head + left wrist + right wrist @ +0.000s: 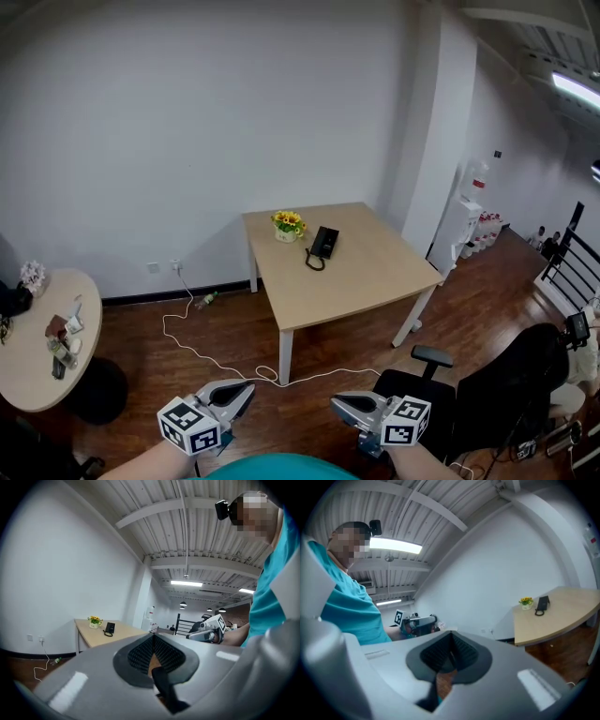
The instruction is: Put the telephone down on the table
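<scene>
A black telephone with a coiled cord lies on the square wooden table across the room, beside a pot of yellow flowers. Both grippers are low in the head view, far from the table. My left gripper and right gripper point inward at each other, each shut with nothing in it. The left gripper view shows its closed jaws, the telephone small in the distance and the right gripper. In the right gripper view, past its closed jaws, the telephone is far off.
A round side table with small items stands at the left. A black office chair is at the right. A white cable trails over the wooden floor in front of the table. A white dispenser stands by the pillar.
</scene>
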`<state>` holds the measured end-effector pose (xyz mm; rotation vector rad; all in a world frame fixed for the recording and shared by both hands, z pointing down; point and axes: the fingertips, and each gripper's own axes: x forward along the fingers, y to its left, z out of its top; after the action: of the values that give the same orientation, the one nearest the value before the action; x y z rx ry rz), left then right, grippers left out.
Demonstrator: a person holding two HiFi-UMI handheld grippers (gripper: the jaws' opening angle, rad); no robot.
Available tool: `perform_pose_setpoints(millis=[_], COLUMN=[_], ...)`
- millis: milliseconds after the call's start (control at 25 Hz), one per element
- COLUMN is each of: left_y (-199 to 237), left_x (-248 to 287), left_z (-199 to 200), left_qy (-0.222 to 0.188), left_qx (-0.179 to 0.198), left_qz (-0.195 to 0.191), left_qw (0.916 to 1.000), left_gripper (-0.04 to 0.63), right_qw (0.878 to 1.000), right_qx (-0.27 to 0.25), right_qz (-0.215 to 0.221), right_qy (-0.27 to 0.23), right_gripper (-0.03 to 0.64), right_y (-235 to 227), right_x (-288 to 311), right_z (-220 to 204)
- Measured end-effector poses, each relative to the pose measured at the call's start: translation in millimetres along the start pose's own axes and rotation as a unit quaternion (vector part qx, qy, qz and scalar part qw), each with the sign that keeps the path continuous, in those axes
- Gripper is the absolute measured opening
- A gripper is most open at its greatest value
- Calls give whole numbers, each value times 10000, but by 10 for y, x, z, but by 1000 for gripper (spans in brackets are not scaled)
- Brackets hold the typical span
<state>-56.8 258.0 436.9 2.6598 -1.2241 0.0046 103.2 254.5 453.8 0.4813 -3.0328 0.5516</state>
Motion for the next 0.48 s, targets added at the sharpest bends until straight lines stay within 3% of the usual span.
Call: perform_pose_setpoints(millis=[480], left_y=[-23], left_x=[-100], left_z=[-57], left_qy=[-4], left_qx=[-57], left_qz=[-63], left_qw=[10000], left_gripper=[3], right_qw=[9998], right_qx=[-161], right_qz=[-24], right_qy=[128], right_gripper=[0], right_y=[117], right_x=[48], right_z=[-16])
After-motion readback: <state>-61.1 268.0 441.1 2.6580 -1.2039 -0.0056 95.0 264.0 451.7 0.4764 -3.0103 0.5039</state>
